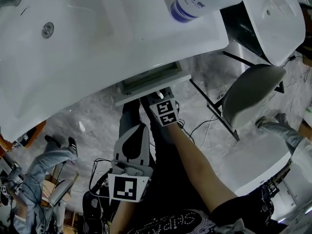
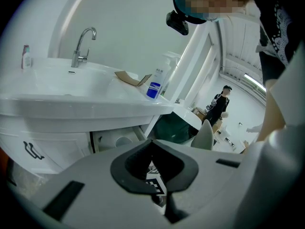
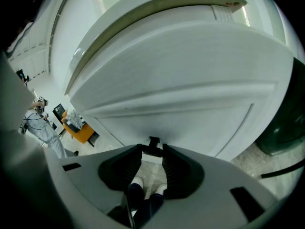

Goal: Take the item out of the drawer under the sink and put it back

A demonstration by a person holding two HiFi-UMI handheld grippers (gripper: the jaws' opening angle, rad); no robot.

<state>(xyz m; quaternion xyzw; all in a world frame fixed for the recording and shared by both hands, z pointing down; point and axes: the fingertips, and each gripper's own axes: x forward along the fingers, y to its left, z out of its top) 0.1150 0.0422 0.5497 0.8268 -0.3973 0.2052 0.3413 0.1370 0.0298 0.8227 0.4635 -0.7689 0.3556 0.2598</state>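
Observation:
The white drawer (image 1: 148,87) under the sink (image 1: 97,52) stands a little way out, and its inside shows as a narrow slot. My right gripper (image 1: 150,99) reaches up to the drawer front (image 3: 190,99). Its jaws are shut on the small black drawer handle (image 3: 153,144). My left gripper (image 1: 134,130) hangs lower, apart from the drawer, shut and holding nothing. In the left gripper view the left gripper (image 2: 153,149) points at the slightly open drawer (image 2: 112,140), where a round white item (image 2: 123,141) shows inside.
A spray bottle (image 1: 195,1) and a piece of cardboard (image 2: 131,78) rest on the sink top beside the faucet (image 2: 83,44). A grey chair (image 1: 248,94) and a white table (image 1: 258,155) stand to the right. People stand at the edges of the room.

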